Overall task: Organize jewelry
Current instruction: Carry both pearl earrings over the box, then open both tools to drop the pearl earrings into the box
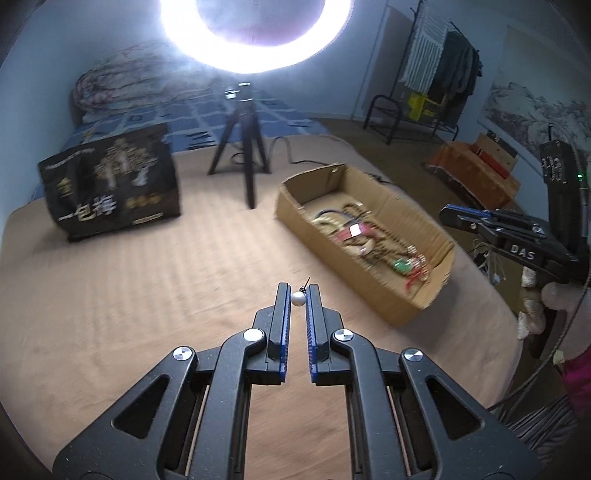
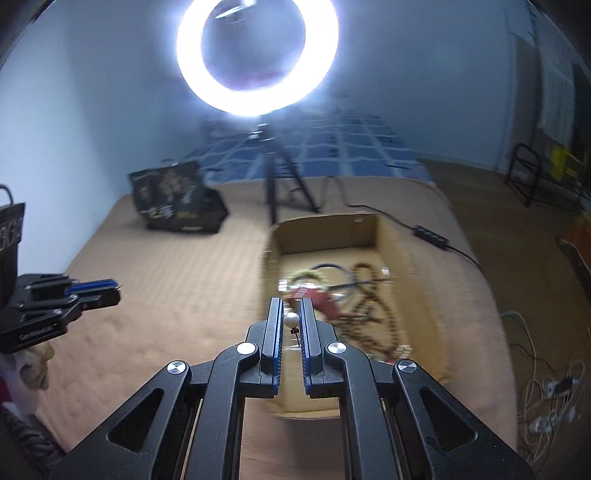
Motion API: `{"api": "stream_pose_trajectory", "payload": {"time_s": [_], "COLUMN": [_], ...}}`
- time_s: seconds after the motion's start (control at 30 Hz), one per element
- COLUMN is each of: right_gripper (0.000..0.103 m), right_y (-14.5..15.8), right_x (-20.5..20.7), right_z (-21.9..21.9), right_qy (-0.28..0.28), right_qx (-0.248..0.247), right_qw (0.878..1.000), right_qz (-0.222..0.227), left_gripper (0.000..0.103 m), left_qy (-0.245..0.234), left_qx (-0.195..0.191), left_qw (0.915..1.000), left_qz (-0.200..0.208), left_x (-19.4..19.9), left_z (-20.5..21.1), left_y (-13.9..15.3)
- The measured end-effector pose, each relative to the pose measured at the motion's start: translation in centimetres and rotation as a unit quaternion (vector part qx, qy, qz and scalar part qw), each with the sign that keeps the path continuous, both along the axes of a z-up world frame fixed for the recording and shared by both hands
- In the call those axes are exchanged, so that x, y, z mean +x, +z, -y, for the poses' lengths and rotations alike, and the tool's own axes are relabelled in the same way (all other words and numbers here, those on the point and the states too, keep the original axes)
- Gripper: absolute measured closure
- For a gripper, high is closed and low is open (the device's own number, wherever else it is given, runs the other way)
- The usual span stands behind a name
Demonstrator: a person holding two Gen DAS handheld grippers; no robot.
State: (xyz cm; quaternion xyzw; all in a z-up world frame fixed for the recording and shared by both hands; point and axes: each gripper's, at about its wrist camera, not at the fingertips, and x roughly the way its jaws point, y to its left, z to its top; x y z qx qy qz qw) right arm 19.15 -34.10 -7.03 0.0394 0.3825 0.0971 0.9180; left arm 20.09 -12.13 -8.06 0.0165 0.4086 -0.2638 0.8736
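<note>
My left gripper is shut on a white pearl earring, held above the tan bedspread left of the cardboard box. My right gripper is shut on a second white pearl earring, held over the near end of the cardboard box. The box holds a tangle of bead necklaces, a red piece and a green piece. The left gripper shows at the left of the right wrist view; the right gripper shows at the right of the left wrist view.
A black printed bag stands at the far left of the bed. A ring light on a black tripod stands behind the box. A cable with an inline switch runs right of the box. White cables lie on the floor.
</note>
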Motion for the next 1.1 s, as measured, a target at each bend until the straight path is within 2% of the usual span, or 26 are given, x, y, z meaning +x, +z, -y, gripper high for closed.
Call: {"api": "stream_pose_trajectory", "payload": {"time_s": [0.23,0.5,0.97,1.1], "right_gripper": [0.096,0.096,0.096,0.096], "right_y": [-0.7,-1.6,-3.7,-4.1], "right_x": [0.8,2.6,5.1,5.3], "right_z": [3.4,4.5,5.0,5.3], "right_qy": [-0.030,-0.031,-0.036,-0.039], "right_qx": [0.004,0.005,0.006,0.011], "right_qw": [1.000,0.999,0.999,0.998], "right_qz": [-0.008,-0.013,-0.034,-0.040], "left_gripper": [0.097,0.097,0.097,0.097], "left_qy": [-0.019,-0.030,-0.045,-0.050], "left_qx": [-0.005,-0.019,-0.016,-0.011], "left_qw": [0.9998,0.9994,0.9984,0.9983], "left_qz": [0.007,-0.002,-0.030,-0.025], "left_x": [0.5,1.4,2.3,2.1], "left_z": [5.3,9.6,13.2,13.8], "left_y": [0.3,-0.7,-3.2,-3.2]}}
